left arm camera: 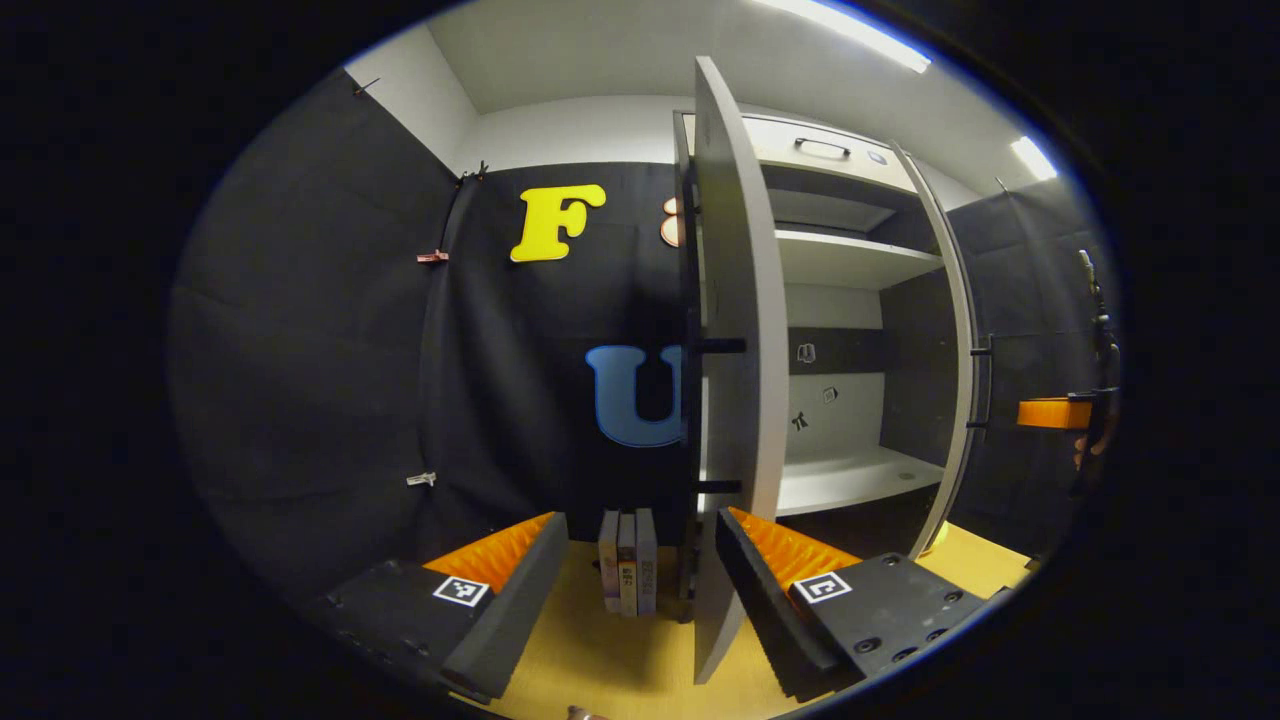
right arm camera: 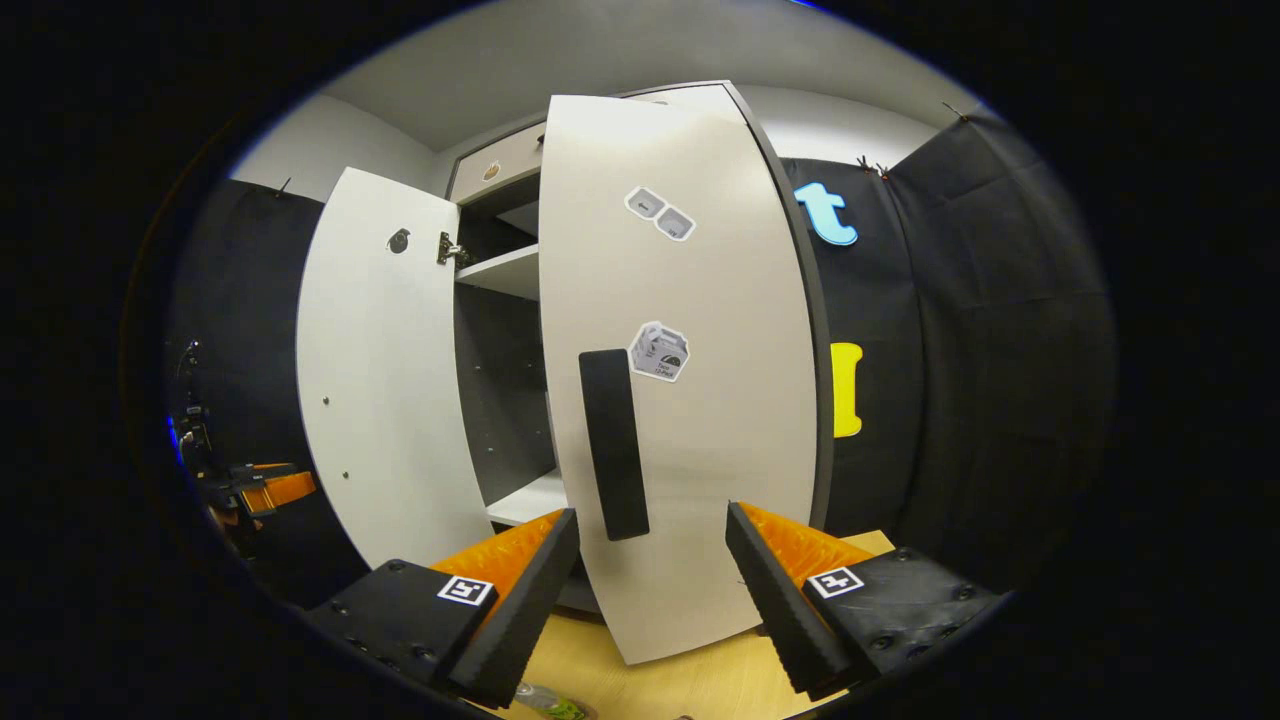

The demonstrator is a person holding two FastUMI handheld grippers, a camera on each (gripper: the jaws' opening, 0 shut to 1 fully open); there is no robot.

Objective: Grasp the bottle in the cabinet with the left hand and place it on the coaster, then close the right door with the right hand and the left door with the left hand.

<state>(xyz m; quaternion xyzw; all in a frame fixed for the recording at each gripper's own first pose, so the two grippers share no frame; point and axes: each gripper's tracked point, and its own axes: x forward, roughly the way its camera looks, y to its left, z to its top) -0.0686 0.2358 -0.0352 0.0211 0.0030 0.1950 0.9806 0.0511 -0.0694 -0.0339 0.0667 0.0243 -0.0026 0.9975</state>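
In the left gripper view my left gripper (left arm camera: pixel 640 520) is open, and the left door (left arm camera: pixel 735 300) stands edge-on just inside its right finger (left arm camera: pixel 770 570). The cabinet shelves (left arm camera: pixel 850 480) behind it hold no bottle. The right door (left arm camera: pixel 955 330) is partly open, with the other gripper (left arm camera: pixel 1055 412) beyond it. In the right gripper view my right gripper (right arm camera: pixel 652 512) is open in front of the right door (right arm camera: pixel 700 420), close to its black handle (right arm camera: pixel 612 445). The left door (right arm camera: pixel 380 400) stands wide open. A small clear and green object (right arm camera: pixel 550 705) peeks in at the bottom edge; I cannot tell what it is.
Three books (left arm camera: pixel 627 560) stand upright on the yellow wooden table (left arm camera: pixel 600 650) left of the cabinet. A drawer with a handle (left arm camera: pixel 822 148) tops the cabinet. The left gripper (right arm camera: pixel 265 488) shows small at the far left of the right gripper view.
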